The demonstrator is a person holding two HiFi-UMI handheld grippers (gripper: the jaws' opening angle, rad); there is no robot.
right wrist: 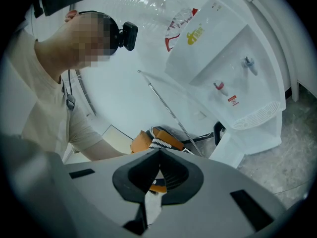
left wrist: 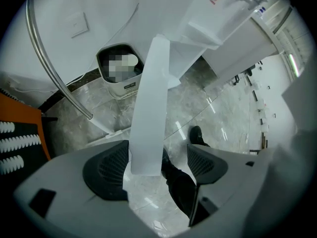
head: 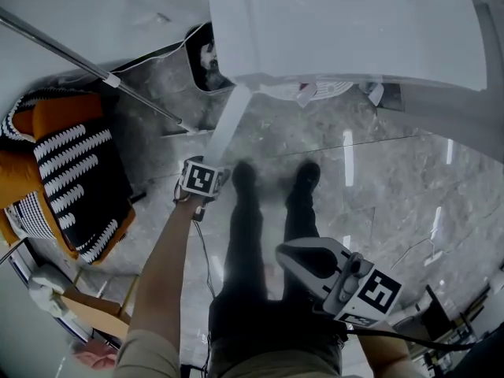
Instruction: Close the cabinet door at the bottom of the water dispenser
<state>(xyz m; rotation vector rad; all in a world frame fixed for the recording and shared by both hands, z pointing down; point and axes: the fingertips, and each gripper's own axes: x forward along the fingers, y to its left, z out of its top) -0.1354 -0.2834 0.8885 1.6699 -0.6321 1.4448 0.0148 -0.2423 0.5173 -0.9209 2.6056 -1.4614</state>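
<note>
The open cabinet door (head: pixel 224 126) at the foot of the water dispenser (head: pixel 346 22) is seen between the wide-parted jaws of the left gripper (left wrist: pixel 158 165). The right gripper (right wrist: pixel 158 170) is held closed and empty, well apart.

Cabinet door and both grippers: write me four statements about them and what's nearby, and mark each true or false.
1. The cabinet door stands open, swung out from the water dispenser. True.
2. The left gripper has its jaws pressed together. False: the jaws are apart, with the door's free edge between them, nearer the left one.
3. The right gripper grips the door. False: its jaws are together on nothing, held back from the door by the person's side.
4. In the head view, an orange and black-and-white striped fabric item lies to the left of the dispenser. True.
</note>
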